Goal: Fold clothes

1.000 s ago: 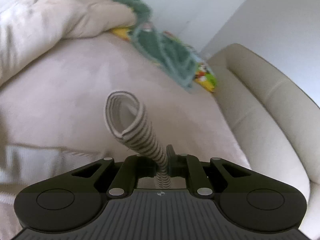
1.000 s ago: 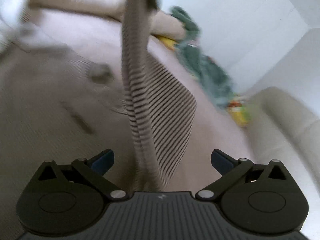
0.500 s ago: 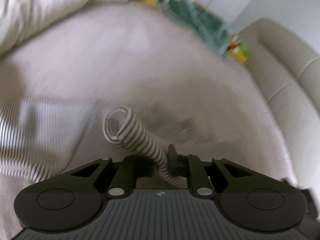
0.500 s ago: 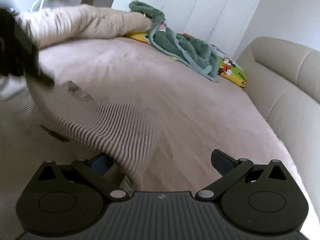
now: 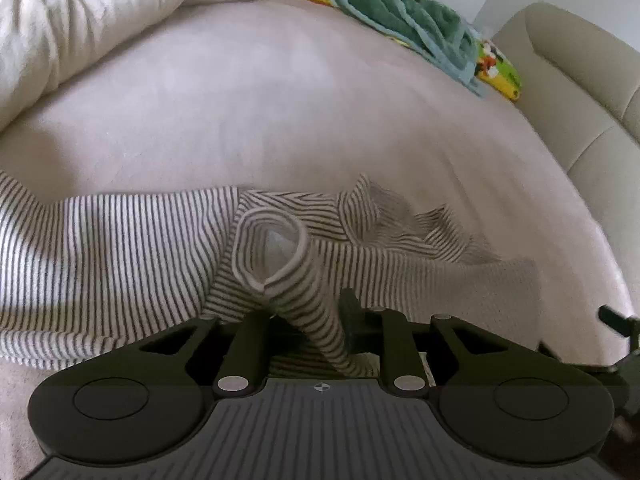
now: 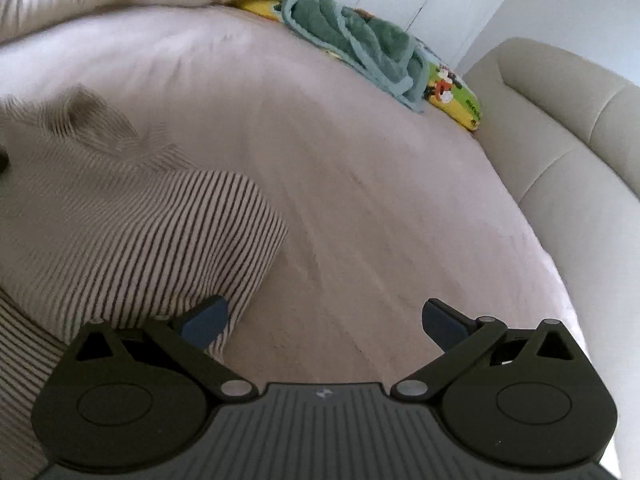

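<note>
The left gripper [image 5: 320, 320] is clamped on a sleeve cuff of the grey-and-white striped knit garment [image 5: 120, 248], which spreads across the middle of its frame over the pale pink bedspread [image 5: 280, 100]. The right gripper [image 6: 324, 320] stands wide with nothing between its blue-padded fingers [image 6: 204, 320], the left one touching the garment's edge at lower left. Only the left view shows the cuff's round opening. Both show a green towel [image 6: 352, 40] at the top and a beige upholstered headboard [image 6: 560, 140] to the right.

Each gripper — left gripper [image 5: 316, 320], right gripper [image 6: 324, 320] — is built of black linkages with silver rivets; blue pads [image 6: 204, 322] are seen on the right.
</note>
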